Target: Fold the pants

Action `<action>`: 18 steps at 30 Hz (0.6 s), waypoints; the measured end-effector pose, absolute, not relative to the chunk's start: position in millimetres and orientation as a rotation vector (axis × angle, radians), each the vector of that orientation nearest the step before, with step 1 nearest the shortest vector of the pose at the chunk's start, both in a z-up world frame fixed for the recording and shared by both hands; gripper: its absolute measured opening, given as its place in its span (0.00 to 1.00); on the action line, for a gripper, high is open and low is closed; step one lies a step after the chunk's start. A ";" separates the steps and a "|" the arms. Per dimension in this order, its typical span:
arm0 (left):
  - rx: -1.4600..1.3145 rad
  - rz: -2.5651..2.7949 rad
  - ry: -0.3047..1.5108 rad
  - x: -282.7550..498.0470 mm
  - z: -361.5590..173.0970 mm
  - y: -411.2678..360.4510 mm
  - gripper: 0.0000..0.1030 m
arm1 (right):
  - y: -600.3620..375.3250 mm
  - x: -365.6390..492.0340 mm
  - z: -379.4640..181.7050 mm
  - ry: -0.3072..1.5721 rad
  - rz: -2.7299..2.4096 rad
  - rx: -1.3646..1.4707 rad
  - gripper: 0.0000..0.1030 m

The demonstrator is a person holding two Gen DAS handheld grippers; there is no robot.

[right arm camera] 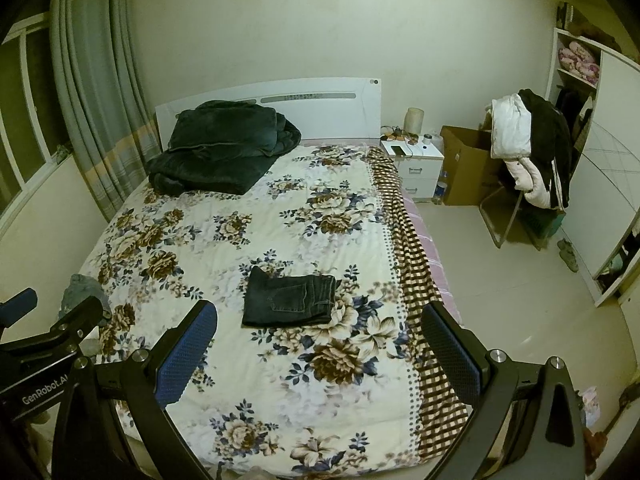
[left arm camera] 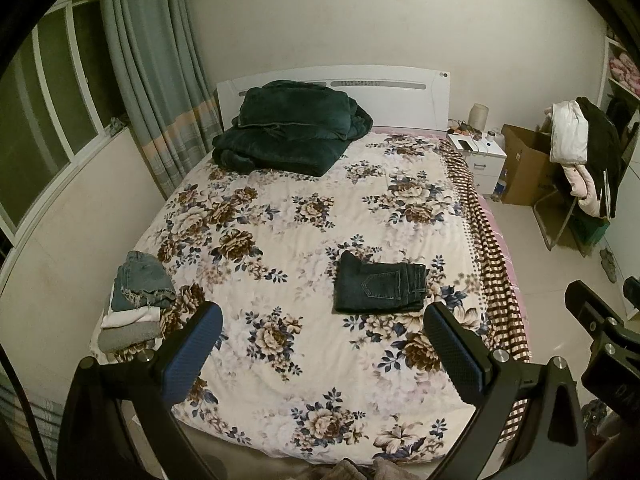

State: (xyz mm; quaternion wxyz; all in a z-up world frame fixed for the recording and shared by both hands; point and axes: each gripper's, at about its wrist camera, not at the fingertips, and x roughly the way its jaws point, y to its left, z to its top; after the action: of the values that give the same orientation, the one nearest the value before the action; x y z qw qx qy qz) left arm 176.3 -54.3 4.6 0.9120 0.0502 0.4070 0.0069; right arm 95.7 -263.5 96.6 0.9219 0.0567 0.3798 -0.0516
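Step in hand: I judge the fold itself done; the dark jeans (left arm camera: 378, 288) lie as a compact rectangle, and I hold both tools back over the foot edge of the bed (left arm camera: 280, 392).
Where the pants are: on the floral quilt (right arm camera: 248, 236), toward the foot edge and nearer the bed's right side than its left, a back pocket facing up.
Left claw (left arm camera: 322, 354): spread wide apart, gripping nothing, well clear of the jeans.
Right claw (right arm camera: 320, 354): likewise wide apart and empty, hovering short of the jeans.
Next move, as I read it: either carry the folded jeans to the stack of folded clothes (left arm camera: 134, 304) at the bed's left edge near the foot corner, or fetch another pair. Moving it would call for sliding one pad under the thick edge so the layers do not slip apart.
Materials: the jeans are stiff dark denim with pale stitching and hold their creases; the stack shows frayed light denim over pale, softer cloth.
Bedding: the quilt is puckered, with brown and blue flowers and a checked border (right arm camera: 416, 288) along the right edge.
Head of bed: a plush dark green blanket (left arm camera: 288, 132), loosely heaped by the white headboard (left arm camera: 400, 92).
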 end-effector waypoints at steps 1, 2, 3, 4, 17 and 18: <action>0.104 0.014 0.840 176.3 4.5 -54.2 1.00 | -263.4 95.2 96.0 0.780 -0.106 0.116 1.00; 0.104 0.013 0.840 176.2 4.6 -54.2 1.00 | -264.1 96.6 97.5 0.780 -0.107 0.115 1.00; 0.104 0.014 0.839 176.4 4.8 -54.3 1.00 | -264.1 96.9 97.6 0.781 -0.107 0.116 1.00; 0.105 0.014 0.840 176.5 4.8 -54.5 1.00 | -264.0 96.9 97.7 0.781 -0.107 0.117 1.00; 0.103 0.018 0.842 177.3 5.9 -56.4 1.00 | -261.7 98.9 99.1 0.784 -0.101 0.119 1.00; 0.102 0.017 0.841 177.4 6.0 -56.6 1.00 | -261.3 98.2 98.7 0.784 -0.102 0.119 1.00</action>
State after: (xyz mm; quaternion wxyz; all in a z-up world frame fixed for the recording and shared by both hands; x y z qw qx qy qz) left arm 177.4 -56.6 6.0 0.9115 0.0496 0.4081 0.0084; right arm 98.2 -261.3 98.7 0.9211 0.0579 0.3817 -0.0498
